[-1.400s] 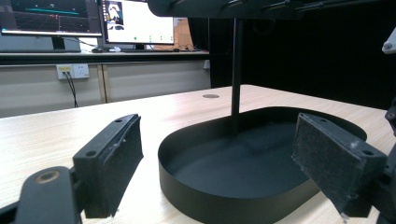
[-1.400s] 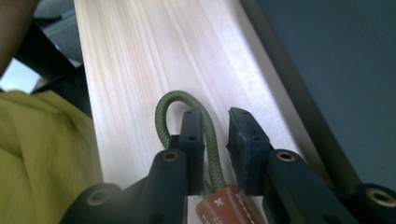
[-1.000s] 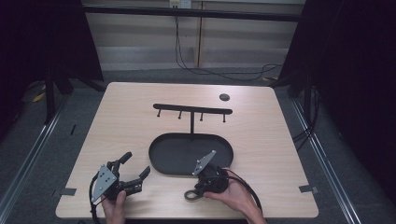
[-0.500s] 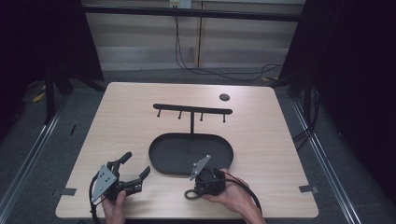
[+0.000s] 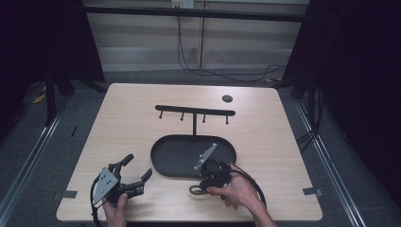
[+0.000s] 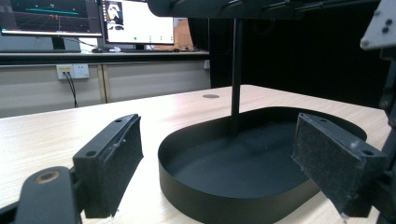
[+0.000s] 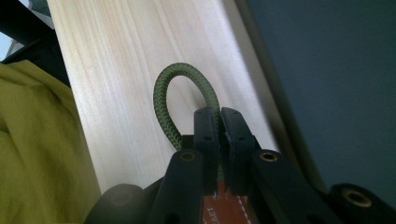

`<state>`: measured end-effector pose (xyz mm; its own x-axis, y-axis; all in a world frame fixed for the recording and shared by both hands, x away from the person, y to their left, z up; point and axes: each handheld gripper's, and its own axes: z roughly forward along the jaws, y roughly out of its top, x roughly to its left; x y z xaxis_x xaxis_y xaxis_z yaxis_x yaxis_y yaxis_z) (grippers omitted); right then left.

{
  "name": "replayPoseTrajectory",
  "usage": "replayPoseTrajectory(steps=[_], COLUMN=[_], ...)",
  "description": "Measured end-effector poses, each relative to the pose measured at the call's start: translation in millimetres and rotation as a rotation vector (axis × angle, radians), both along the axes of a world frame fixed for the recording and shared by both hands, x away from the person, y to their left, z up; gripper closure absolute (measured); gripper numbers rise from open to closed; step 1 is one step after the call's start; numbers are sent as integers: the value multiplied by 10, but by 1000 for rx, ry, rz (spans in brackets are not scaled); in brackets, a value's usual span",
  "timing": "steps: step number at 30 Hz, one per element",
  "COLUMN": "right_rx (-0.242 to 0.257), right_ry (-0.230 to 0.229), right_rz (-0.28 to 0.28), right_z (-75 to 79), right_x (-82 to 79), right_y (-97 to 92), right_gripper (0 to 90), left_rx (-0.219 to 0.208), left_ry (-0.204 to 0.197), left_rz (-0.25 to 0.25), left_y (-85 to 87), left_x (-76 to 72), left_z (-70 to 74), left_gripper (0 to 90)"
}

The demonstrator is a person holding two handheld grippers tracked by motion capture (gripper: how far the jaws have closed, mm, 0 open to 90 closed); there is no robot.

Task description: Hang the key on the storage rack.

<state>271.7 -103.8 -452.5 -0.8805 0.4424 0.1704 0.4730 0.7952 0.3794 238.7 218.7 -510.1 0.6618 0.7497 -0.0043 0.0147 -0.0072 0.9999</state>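
high view: right gripper (image 5: 202,185) lies low at the table's (image 5: 283,156) 5 o'clock edge, just outside the black tray's (image 5: 163,165) near rim, and has just been closing on a green cord loop (image 5: 195,190). left gripper (image 5: 135,176) rests at 7 o'clock, jaws spread, nothing between them. a hook rack (image 5: 195,110) rises on a post from the tray's far end, four pegs hanging under its bar. a small dark disc (image 5: 227,98) sits at 1 o'clock, well apart from the work.

left gripper view: both pads (image 6: 114,161) stand wide apart, released, facing the tray (image 6: 224,205) and the rack post (image 6: 237,79). the other gripper's grey plate peeks in at 2 o'clock.

right gripper view: jaws clenched on one strand of the loop (image 7: 164,107); the rest arcs free above the tips, over the wood. a brown tag (image 7: 226,212) shows between the jaws lower down. yellow cloth (image 7: 42,154) at 9 o'clock.

judgement: the step is lifting the loop toward a peg. the grip is on one strand close to the tips, so lift slowly and keep the arc open and upright to slip it over a peg. tray rim and post stand between gripper and pegs; go up first, then across. the idle left gripper is clear of that path.
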Motion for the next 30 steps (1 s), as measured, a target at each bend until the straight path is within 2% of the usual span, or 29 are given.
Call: replayPoseTrajectory(steps=[10,21,23,25,30], right_rx=[-39,-72,-77,-72,-69], right_ry=[26,27,23,-7,-12], right_rz=[15,36,40,40,36], right_z=[225,448,477,524,622], right_x=[89,149,156,155,150], right_y=[-27,-31,-31,-29,-35], right_gripper=[860,860,860,859,859], left_rx=[-3,0,1,-2,0], left_ry=[1,0,1,1,0], left_rz=[1,0,0,1,0], left_y=[-2,0,1,-1,0], left_x=[-1,0,-1,-1,0], left_z=[-1,0,1,-1,0], left_gripper=[157,157,157,157,157])
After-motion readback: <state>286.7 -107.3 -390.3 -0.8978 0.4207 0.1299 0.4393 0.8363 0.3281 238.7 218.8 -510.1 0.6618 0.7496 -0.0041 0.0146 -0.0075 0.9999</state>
